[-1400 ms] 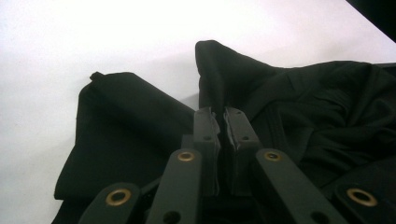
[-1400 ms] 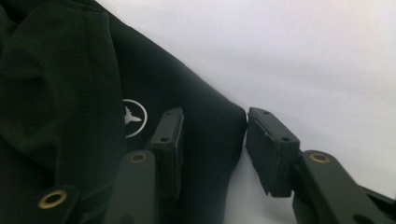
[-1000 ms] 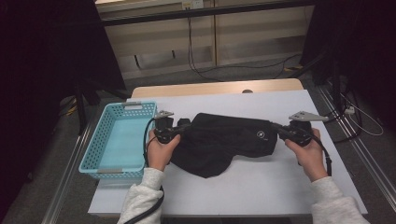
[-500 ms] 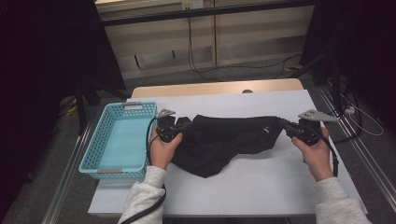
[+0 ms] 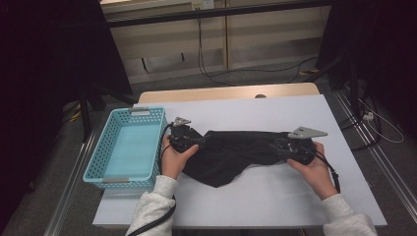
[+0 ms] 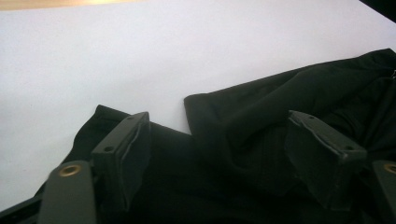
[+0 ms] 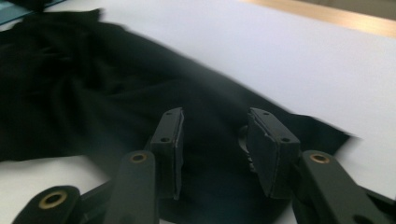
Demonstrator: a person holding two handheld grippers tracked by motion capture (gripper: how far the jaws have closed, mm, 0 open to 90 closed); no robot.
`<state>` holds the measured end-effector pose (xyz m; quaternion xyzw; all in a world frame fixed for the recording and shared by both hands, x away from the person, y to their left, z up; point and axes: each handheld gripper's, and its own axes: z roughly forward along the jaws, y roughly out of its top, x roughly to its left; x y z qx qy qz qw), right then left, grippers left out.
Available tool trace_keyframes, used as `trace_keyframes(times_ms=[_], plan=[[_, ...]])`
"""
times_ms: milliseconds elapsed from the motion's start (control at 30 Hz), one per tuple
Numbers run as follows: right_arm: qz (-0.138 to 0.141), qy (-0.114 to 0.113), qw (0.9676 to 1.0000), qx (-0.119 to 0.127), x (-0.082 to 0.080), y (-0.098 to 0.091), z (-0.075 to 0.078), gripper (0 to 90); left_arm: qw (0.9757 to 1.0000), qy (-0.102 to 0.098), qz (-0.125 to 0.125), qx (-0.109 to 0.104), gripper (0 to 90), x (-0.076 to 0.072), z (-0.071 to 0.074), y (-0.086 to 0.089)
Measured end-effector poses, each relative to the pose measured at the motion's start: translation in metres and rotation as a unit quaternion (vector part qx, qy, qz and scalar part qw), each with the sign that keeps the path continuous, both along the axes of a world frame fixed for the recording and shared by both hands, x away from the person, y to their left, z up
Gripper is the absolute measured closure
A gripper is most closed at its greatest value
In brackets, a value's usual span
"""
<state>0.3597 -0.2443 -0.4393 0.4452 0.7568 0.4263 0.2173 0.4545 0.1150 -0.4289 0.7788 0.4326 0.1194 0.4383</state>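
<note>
A black garment (image 5: 231,155) lies bunched across the middle of the white table (image 5: 246,110). My left gripper (image 5: 195,141) sits at its left end, held by a hand in a grey sleeve. In the left gripper view the jaws (image 6: 219,123) stand wide apart and have just been opening; the cloth (image 6: 261,102) lies between and under them, unpressed. My right gripper (image 5: 276,145) rests at the garment's right end. Its jaws (image 7: 215,116) have also just been opening, with the dark cloth (image 7: 70,79) lying loose between the pads.
A light blue plastic basket (image 5: 123,182) stands at the table's left edge, close to my left hand. Bare white tabletop runs behind and in front of the garment. Cables lie on the floor beyond the table's far wooden edge (image 5: 221,93).
Both grippers were shut on the garment's ends and held it stretched; now both are open. The right hand has moved left, and the cloth lies slack on the table.
</note>
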Motion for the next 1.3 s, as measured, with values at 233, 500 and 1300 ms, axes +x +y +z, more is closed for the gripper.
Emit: trace_keyframes(times_ms=[233, 500, 1300], plan=[[0.066, 0.017, 0.9968, -0.041, -0.004, 0.033, -0.013, 56.9, 0.9999, -0.004, 0.011, 0.012, 19.7, -0.001, -0.001, 0.004], [0.079, 0.008, 0.9957, -0.047, -0.007, 0.040, -0.014, 57.0, 0.9999, -0.001, 0.007, 0.011, 17.9, -0.001, -0.002, 0.004], [0.129, 0.069, 0.9881, -0.046, -0.021, 0.031, -0.022, 85.8, 0.9999, -0.012, 0.001, 0.000, 16.2, -0.004, 0.005, -0.003]])
